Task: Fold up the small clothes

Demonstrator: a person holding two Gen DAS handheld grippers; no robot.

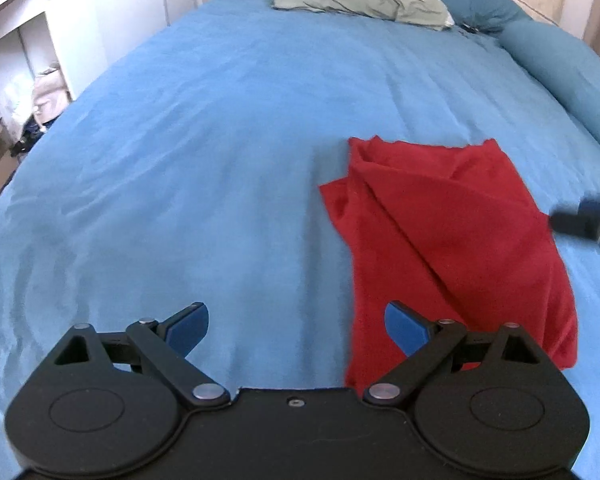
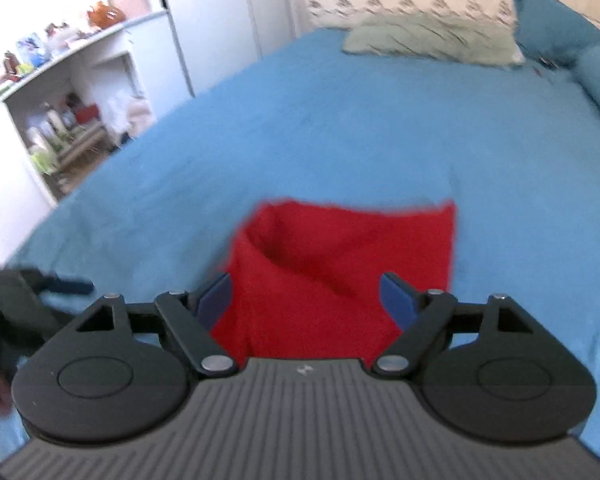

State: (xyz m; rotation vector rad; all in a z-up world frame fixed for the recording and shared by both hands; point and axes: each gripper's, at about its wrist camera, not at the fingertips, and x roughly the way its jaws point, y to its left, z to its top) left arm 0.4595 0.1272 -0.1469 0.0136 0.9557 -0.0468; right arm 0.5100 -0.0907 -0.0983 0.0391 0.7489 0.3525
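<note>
Blue bed [image 1: 204, 152] underfoot of everything, smooth and wide, with pillows [image 1: 360, 0] far off at the head. White shelves [image 2: 72, 120] off to the left side, cluttered, of no concern here.

On the bed, nearer the right side: red cloth [image 1: 448, 240], lying flat in a rough, part-folded shape, one flap doubled over along a diagonal crease, edges not yet squared.

Right gripper [image 2: 306, 296] above the near edge of the cloth, jaws spread wide, nothing between the pads. Left gripper [image 1: 296, 328] just left of the cloth, also wide open and empty, one pad over the cloth's left edge in view.

Judged as a pause between folds: one fold laid down and let go, no grip on the cloth. Next, probably: pinching two corners or one edge, closing on a single layer group, then carrying it across to halve the shape. Calls for matched height on both sides and a clean pinch, lest the loose flap drag open.
</note>
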